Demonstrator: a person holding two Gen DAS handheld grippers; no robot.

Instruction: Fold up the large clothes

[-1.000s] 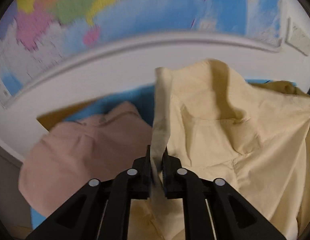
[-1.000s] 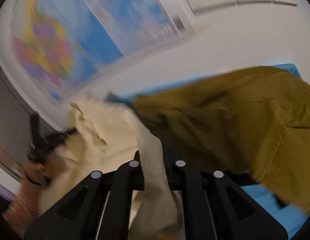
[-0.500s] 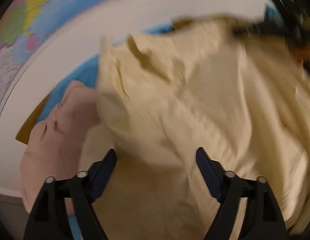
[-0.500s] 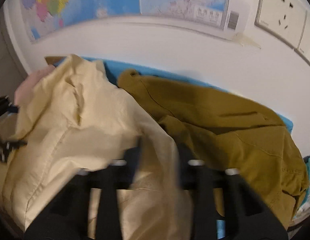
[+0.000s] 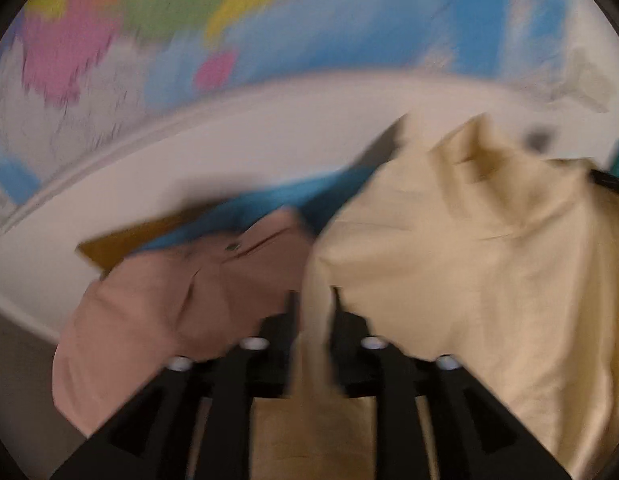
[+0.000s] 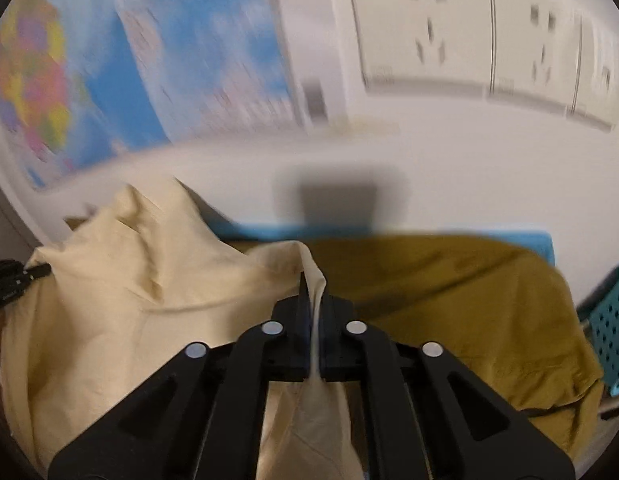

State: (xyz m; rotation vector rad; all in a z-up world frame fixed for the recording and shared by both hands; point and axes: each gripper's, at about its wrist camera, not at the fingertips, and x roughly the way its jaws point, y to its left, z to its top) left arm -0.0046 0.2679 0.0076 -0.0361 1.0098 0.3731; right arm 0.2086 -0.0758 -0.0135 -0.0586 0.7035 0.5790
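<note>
Compared with half a second earlier, the left gripper has narrowed from a wide-spread stance to a small gap, and a fold of the cream garment now runs between its fingers. Its jaws are closing at this moment; blur hides whether the pads already press the cloth. The right gripper stands nearly together, clamped on a thin edge of the same cream garment, which rises as a peak above its fingertips; its jaws are opening slightly. A second ago both grippers likewise pinched cream cloth, so the left has released and come back to it.

Between the two grippers the cream garment hangs lifted and bunched over the blue surface. A pink garment lies just left of it, touching. An olive garment lies to its right, partly under it. A wall map and wall sockets fill the background.
</note>
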